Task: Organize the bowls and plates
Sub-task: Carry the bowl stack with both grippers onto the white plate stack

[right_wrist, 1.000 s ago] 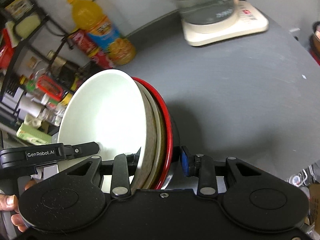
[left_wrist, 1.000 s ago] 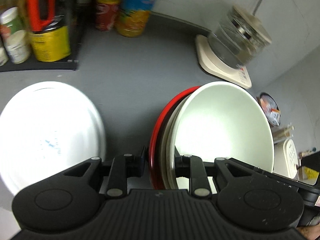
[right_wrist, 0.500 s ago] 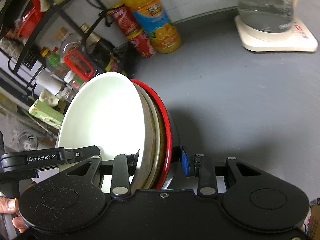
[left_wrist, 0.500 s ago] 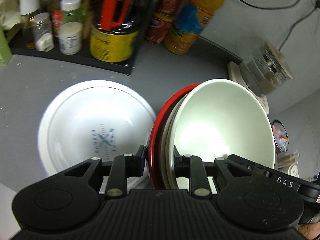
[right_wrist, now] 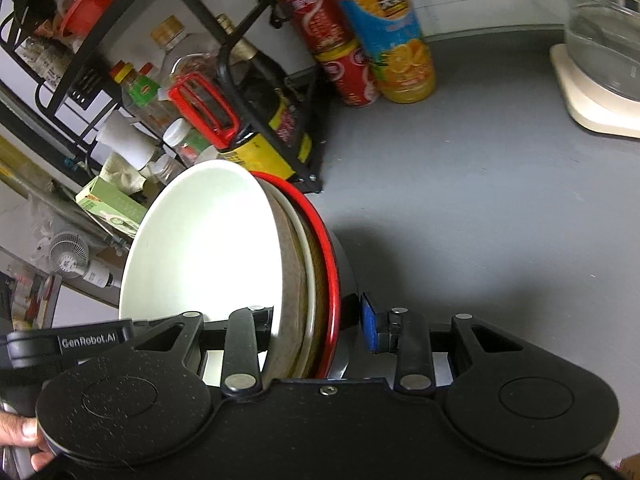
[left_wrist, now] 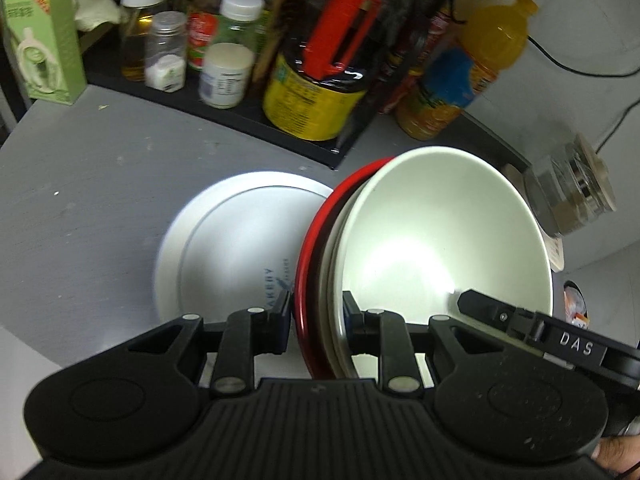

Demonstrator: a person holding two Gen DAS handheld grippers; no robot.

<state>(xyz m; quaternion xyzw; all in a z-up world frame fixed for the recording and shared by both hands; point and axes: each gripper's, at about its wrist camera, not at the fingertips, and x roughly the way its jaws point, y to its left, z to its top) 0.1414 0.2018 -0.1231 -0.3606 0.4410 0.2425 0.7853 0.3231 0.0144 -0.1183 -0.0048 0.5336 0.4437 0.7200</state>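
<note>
Left wrist view had the left gripper (left_wrist: 316, 326) clamped on the near rim of a nested stack (left_wrist: 332, 280) — white bowl (left_wrist: 436, 248) innermost, red bowl (left_wrist: 310, 264) outermost — held on edge above a white plate (left_wrist: 228, 248) lying flat on the grey counter (left_wrist: 80, 200), whose bare surface ran left to its rounded edge. Right wrist view showed the right gripper (right_wrist: 318, 330) astride the same stack's rim, its left finger against the white bowl, but its blue-padded finger (right_wrist: 370, 328) stood just apart from the red edge — open counter stretched right toward the kettle base (right_wrist: 592, 100), the rack (right_wrist: 304, 152) close behind.
</note>
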